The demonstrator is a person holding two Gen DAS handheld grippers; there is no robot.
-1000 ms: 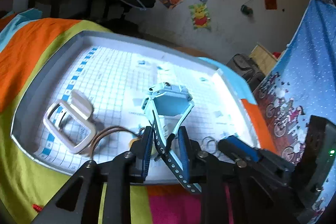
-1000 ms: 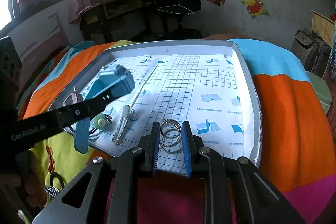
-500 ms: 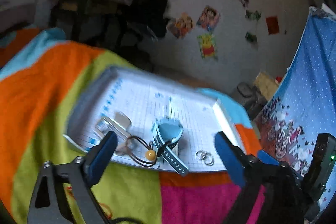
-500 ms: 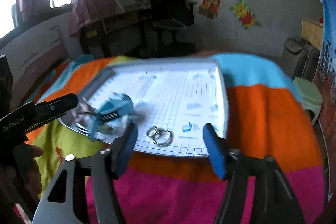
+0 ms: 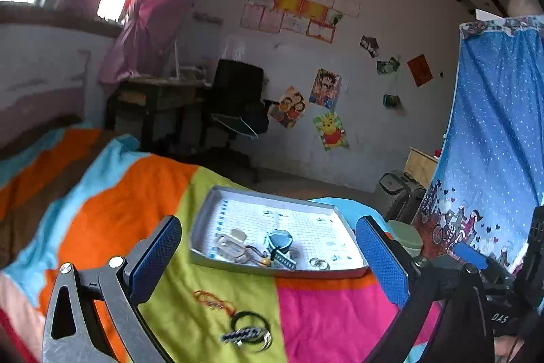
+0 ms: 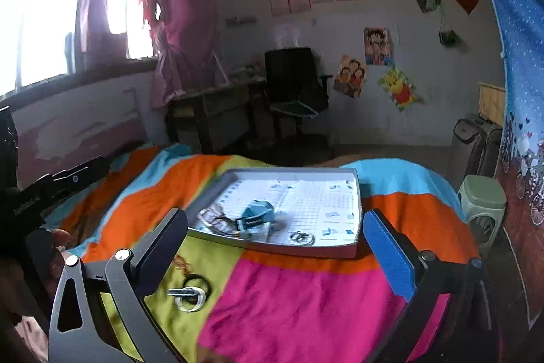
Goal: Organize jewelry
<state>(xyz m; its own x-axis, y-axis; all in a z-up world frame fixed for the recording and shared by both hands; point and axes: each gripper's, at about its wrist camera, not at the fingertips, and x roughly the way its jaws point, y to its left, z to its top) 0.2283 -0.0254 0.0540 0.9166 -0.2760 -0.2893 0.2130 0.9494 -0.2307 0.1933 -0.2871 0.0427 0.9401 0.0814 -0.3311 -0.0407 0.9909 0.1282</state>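
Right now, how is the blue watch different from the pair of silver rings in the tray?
The blue watch is bulky and stands up from the tray floor, while the silver rings are thin and lie flat. The watch is light blue with a dark strap; the rings are shiny metal. The watch sits near the tray's middle among other pieces; the rings lie apart, nearer the front wall. Both rest inside the tray, held by no gripper.
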